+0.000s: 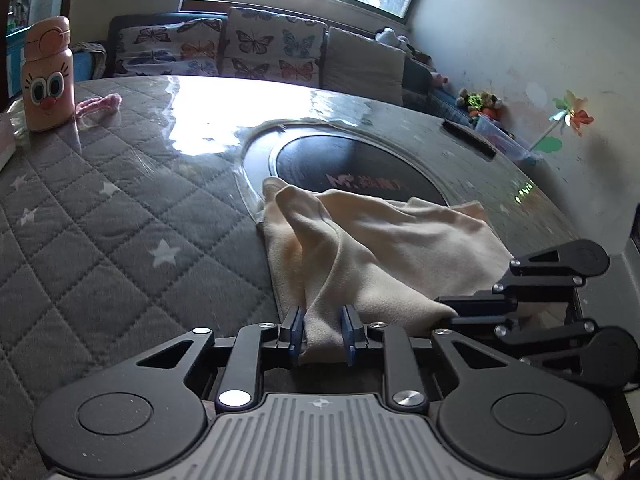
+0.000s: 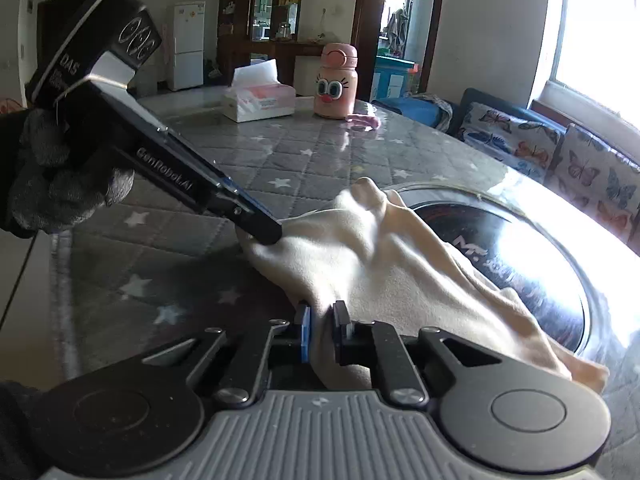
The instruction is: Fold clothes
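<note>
The cream cloth [image 1: 384,248] lies rumpled on the near part of my bench [image 1: 120,208], its far edge draped over the dark round inset [image 1: 360,164] in the middle of the quilted grey, star-printed cover. My left gripper [image 1: 323,330] has its jaws clamped on a bunched fold at the cloth's near edge, and my right gripper [image 2: 322,330] has its jaws pinched on another fold of the same cloth just beside it to the right. In the right wrist view my gloved left hand [image 2: 60,184] holds the left tool. Far across the bench stand a pink bottle with a cartoon face [image 2: 336,80] and a tissue box [image 2: 260,98], with a small pink item [image 1: 100,104] beside the bottle. Butterfly cushions [image 1: 264,48] line a sofa under the window.
</note>
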Demonstrator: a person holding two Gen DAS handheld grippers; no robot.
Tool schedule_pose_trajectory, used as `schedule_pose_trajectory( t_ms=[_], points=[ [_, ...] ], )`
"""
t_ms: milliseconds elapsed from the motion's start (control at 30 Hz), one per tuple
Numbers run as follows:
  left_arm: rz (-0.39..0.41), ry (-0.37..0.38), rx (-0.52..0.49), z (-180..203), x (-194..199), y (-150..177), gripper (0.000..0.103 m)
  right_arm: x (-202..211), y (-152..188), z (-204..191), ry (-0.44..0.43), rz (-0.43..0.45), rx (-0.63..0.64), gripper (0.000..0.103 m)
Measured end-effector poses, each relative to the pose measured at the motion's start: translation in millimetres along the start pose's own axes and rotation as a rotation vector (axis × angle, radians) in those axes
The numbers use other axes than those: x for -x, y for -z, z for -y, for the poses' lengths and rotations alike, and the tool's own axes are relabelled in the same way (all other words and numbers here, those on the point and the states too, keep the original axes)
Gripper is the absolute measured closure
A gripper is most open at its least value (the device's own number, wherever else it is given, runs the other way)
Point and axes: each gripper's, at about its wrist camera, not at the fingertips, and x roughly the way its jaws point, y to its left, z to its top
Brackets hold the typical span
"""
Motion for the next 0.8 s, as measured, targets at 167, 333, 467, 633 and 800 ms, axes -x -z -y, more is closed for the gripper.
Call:
schedule_pose_trajectory(
  t_ms=[167, 333, 467, 633, 800],
  points=[
    [0.002, -0.008, -0.033, 8, 26, 16, 0.079, 27, 13, -13, -0.081, -0.036, 0.011, 0.094],
    [0.050, -0.039, -0.084, 17, 27, 4, 0.069, 44, 17, -13, -0.120, -0.048, -0.036, 0.091],
    [0.089, -0.065, -0.127, 25, 25, -6, 0.060, 52, 12, 6, -0.126, -0.031, -0.136, 0.079],
    [0.073, -0.073, -0.187, 31, 4, -18, 0.059, 48, 6, 53, -0.037, -0.006, -0.256, 0.077],
    [0.049, -0.082, -0.240, 31, -14, -23, 0.061, 34, 3, 101, 0.031, -0.009, -0.370, 0.077]
  ],
)
